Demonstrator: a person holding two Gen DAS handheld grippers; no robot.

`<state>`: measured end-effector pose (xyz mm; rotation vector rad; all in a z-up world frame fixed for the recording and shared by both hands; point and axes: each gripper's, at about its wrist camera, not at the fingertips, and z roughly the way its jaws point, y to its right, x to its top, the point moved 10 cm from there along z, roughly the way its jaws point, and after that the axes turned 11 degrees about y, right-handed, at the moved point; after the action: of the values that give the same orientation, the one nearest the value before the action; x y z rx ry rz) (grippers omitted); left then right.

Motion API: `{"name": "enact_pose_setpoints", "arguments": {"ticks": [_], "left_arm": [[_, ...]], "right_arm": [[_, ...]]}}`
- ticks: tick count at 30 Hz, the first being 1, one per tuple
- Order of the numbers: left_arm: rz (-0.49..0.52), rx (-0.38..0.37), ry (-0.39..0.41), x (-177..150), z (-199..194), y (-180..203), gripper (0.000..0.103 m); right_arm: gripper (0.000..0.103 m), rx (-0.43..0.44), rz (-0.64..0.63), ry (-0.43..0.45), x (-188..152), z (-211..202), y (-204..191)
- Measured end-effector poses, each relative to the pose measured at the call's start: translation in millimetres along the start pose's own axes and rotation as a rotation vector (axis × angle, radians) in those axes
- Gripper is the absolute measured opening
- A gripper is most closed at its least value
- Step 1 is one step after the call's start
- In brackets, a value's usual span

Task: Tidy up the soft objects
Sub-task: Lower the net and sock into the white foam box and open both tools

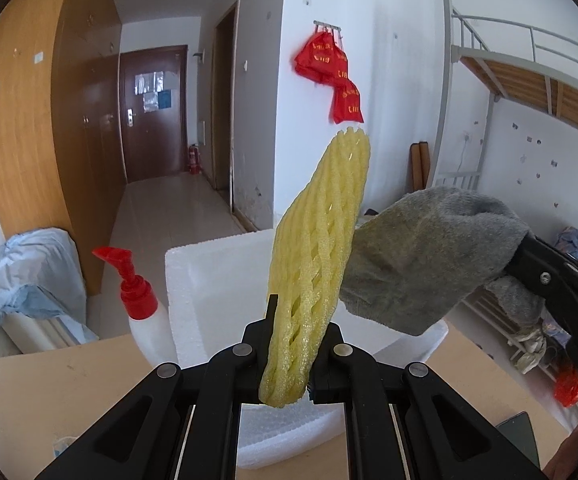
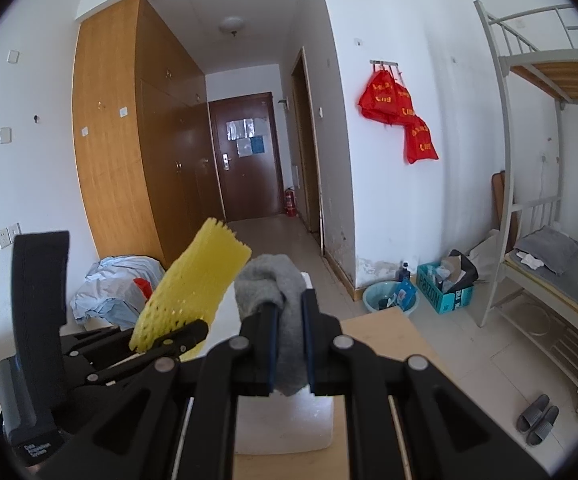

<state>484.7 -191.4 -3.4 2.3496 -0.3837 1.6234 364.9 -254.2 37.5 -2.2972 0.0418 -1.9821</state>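
The left claw (image 1: 289, 344) is clenched on a yellow foam net sleeve (image 1: 321, 248), its two black fingers pressing the sleeve's lower end flat while the rest stands up and tilts to the right, its open toothed end uppermost. From the right wrist view the same sleeve (image 2: 193, 292) rises out of the left claw (image 2: 185, 334) on the left side of the picture.

The right claw (image 2: 289, 344) is grasping a grey sock (image 2: 281, 308): the fabric is pinched between the fingers, bunched into a rounded lump above them with a short end hanging below. In the left wrist view this sock (image 1: 425, 256) touches or overlaps the right edge of the sleeve, and the right claw (image 1: 529, 264) reaches in from the right.

Both soft things are held in the air above a white foam box (image 1: 217, 264) that stands on the wooden bench (image 1: 49, 392). The box (image 2: 289, 420) lies directly under the right claw, near the bench's far edge. A sheet of white foam wrap (image 1: 289, 432) shows beneath the left claw. Just left of the box stands a white pump bottle with a red top (image 1: 137, 304), touching or nearly touching the box wall.

Beyond the bench's left edge lies a heap of pale blue cloth (image 1: 37, 272). Red bags (image 1: 329, 76) hang on the white wall, and a metal bunk bed (image 2: 549, 240) stands on the right.
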Motion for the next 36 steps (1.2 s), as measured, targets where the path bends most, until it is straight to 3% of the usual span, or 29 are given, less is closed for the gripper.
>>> {"name": "enact_pose_setpoints", "arguments": {"ticks": [8,9,10,12,13,18,28,31,36], "left_arm": [[0.003,0.051,0.014,2.0,1.4,-12.1,0.014],[0.008,0.062,0.014,1.7,1.3,-13.9,0.025],[0.011,0.069,0.015,1.5,0.9,-14.2,0.048],[0.013,0.077,0.036,3.7,-1.7,-15.1,0.080],[0.013,0.087,0.057,5.9,-4.0,-16.3,0.083],[0.009,0.112,0.071,10.3,-8.3,-20.3,0.083],[0.002,0.183,0.121,16.8,-34.8,-43.9,0.103],[-0.010,0.222,0.161,23.6,-51.7,-62.0,0.103],[-0.049,0.267,0.159,23.3,-54.8,-84.8,0.103]], "right_arm": [[0.014,-0.004,-0.006,-0.005,0.3,3.8,0.4],[0.014,-0.006,-0.005,-0.005,0.7,4.3,0.6],[0.014,-0.005,-0.004,-0.006,0.4,4.8,0.4],[0.014,-0.008,-0.004,-0.009,0.5,5.4,1.0],[0.014,-0.008,-0.004,-0.009,0.2,5.9,1.4],[0.014,-0.011,-0.011,-0.010,0.7,5.7,1.0],[0.014,-0.006,-0.013,-0.014,0.9,8.4,-0.7],[0.014,-0.003,-0.023,-0.018,1.5,12.0,-3.3],[0.014,0.012,-0.027,-0.034,-0.5,23.8,-7.8]]}}
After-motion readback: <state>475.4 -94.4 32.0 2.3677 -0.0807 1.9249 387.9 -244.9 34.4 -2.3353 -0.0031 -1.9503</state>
